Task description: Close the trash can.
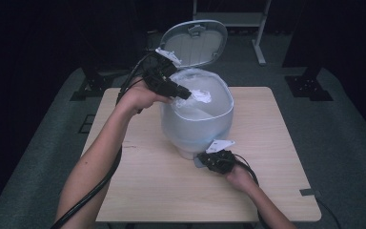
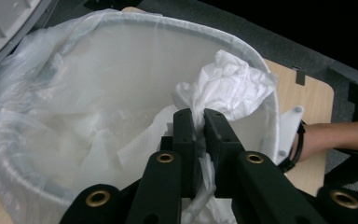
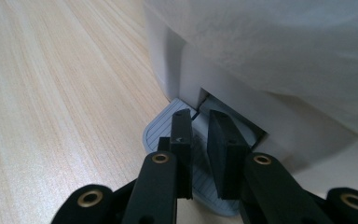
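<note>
A white pedal bin (image 1: pixel 198 126) stands mid-table with its lid (image 1: pixel 195 43) swung up and a clear plastic liner (image 2: pixel 65 98) folded over its rim. Above the bin's mouth my left gripper (image 1: pixel 187 93) (image 2: pixel 199 123) is shut on a crumpled white tissue (image 2: pixel 233 86) (image 1: pixel 202 97), which bunches out past the jaws. Down at the bin's foot, my right gripper (image 1: pixel 206 160) (image 3: pixel 199 126) rests on the grey ribbed pedal (image 3: pixel 156 135). Its jaws are drawn almost together with nothing between them.
The light wood table (image 1: pixel 147 191) has bare room to the left, right and front of the bin. A bit of dark tape (image 1: pixel 310 192) sits near the front right corner. Dark stands and a metal frame (image 1: pixel 259 43) rise beyond the table.
</note>
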`<state>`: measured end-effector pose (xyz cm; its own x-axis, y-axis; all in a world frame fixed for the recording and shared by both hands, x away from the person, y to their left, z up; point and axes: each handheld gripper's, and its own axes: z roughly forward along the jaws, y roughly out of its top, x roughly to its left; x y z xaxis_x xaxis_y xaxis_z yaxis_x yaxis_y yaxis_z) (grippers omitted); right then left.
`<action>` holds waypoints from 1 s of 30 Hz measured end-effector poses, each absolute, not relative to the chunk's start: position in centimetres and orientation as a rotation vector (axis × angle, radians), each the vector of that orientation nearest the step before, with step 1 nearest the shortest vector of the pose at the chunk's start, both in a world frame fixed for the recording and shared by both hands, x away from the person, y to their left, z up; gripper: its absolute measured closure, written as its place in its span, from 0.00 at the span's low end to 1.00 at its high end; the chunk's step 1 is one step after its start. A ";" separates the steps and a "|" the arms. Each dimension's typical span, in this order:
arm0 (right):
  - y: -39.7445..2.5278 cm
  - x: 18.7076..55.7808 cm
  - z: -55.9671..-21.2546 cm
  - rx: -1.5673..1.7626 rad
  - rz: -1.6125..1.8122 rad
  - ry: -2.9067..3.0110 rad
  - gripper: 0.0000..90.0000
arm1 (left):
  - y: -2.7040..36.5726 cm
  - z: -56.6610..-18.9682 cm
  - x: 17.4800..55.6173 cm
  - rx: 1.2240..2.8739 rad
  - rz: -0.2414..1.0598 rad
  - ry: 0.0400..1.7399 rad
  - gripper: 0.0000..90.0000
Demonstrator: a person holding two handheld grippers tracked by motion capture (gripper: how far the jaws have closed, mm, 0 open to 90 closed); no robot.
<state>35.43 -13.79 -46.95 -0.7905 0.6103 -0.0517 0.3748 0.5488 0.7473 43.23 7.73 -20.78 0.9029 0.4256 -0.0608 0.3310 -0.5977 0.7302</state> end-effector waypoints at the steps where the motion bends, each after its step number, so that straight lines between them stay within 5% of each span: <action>1: -13.8 35.4 -46.9 0.813 1.090 2.482 0.88 | 7.5 -21.0 43.3 2.265 0.162 0.532 0.89; 7: -13.8 35.5 -46.9 0.810 1.088 2.484 0.88 | 7.4 -21.4 43.2 2.238 0.166 0.517 0.71; 19: -13.7 35.3 -46.9 0.823 1.077 2.475 0.88 | 12.0 -21.9 40.4 2.155 0.156 0.525 0.59; 22: -13.6 35.3 -46.7 0.815 1.052 2.463 0.79 | 13.7 -22.3 39.3 2.142 0.176 0.534 0.57; 30: -16.7 32.6 -44.1 0.859 1.137 2.418 0.76 | 17.5 -24.3 36.6 2.116 0.202 0.546 0.54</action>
